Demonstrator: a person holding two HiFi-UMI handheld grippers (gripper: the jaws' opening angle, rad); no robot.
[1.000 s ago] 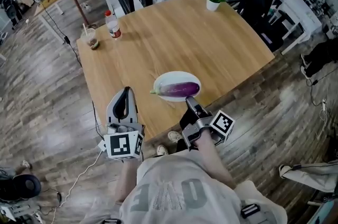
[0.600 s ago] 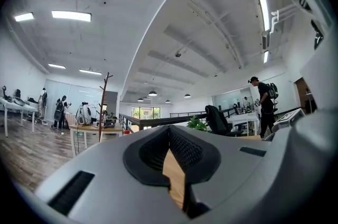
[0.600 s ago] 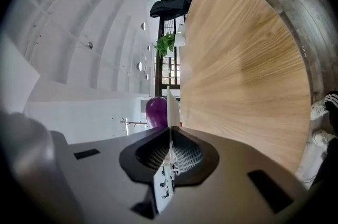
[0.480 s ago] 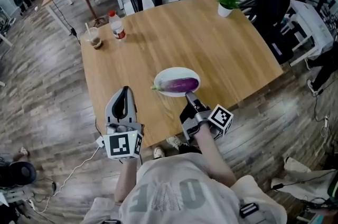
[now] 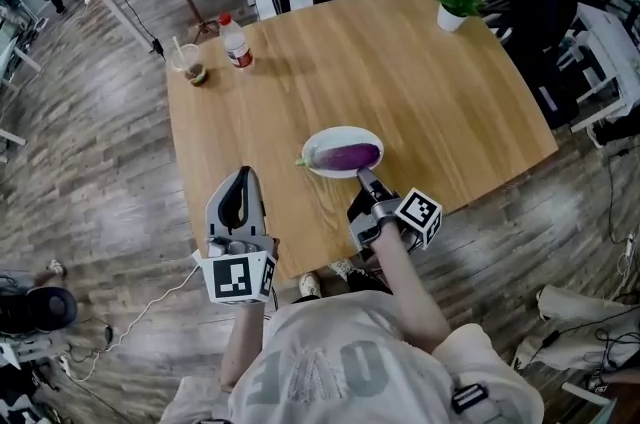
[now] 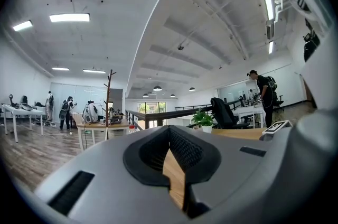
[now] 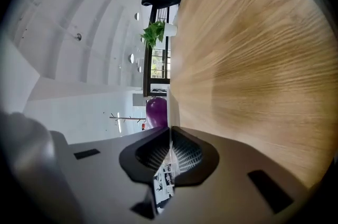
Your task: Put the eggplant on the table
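- On the white plate (image 5: 335, 133), close to the near edge of the table (image 5: 440, 82), the eggplant (image 5: 347, 154) lies as it did a second ago. It is on its side, stem end to the left, and has not been lifted.
- Right gripper (image 5: 362, 176): it has come lower and closer, and its tip now stands just at the plate's near rim, with the eggplant just beyond. Its jaws are pressed together with nothing between them. Its own view shows the purple fruit straight ahead.
- That gripper is rolled on its side, so the tabletop fills one flank of its view.
- Left gripper (image 5: 241, 174): it has hardly shifted and hangs over the table's near-left edge, well apart from the plate. Its jaws are together and empty.
- Reading: the approach looks nearly finished and the grasp has not begun. The jaws must part before they can take the eggplant, which then goes from the plate to bare wood.
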